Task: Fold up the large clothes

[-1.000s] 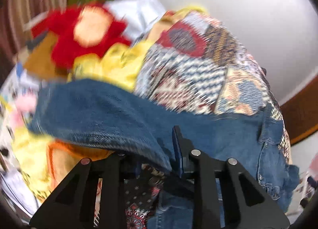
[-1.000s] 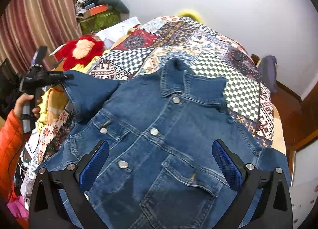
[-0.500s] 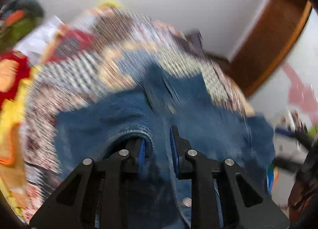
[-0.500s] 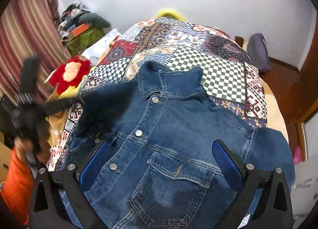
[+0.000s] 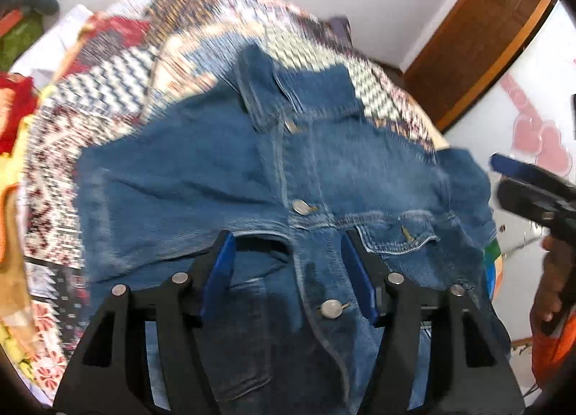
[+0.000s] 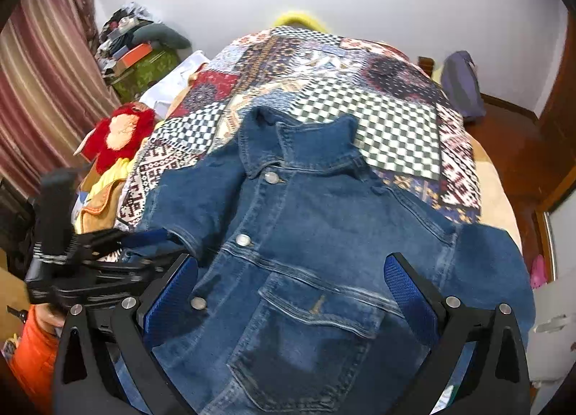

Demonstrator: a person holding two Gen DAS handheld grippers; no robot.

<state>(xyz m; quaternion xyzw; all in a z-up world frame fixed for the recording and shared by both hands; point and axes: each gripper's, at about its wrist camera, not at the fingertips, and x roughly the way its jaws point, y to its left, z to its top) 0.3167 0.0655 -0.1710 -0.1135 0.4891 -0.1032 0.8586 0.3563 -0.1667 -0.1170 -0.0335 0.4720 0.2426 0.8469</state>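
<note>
A blue denim jacket [image 6: 309, 235] lies front-up on a patchwork bedspread [image 6: 396, 126], its collar toward the far end of the bed and its metal buttons running down the middle. The left sleeve [image 6: 180, 213] is folded inward across the chest, its cuff lying just left of the button line.

The left gripper [image 5: 288, 278] hangs over the lower front of the jacket. Its jaws have just been opening and now stand apart, the blue pads on either side of the button placket with cloth beneath them; neither pad appears to press the denim, though the left wrist view is blurred. From the right wrist view the same gripper [image 6: 144, 238] reaches in from the left, its tips next to the folded cuff.

The right gripper [image 6: 291, 292] is spread wide above the chest pocket [image 6: 316, 310], gripping nothing.

At the left side of the bed lie a red plush toy [image 6: 118, 130] and some yellow cloth [image 6: 115, 173]. An orange sleeve [image 6: 32, 346] shows at the near left edge.
</note>
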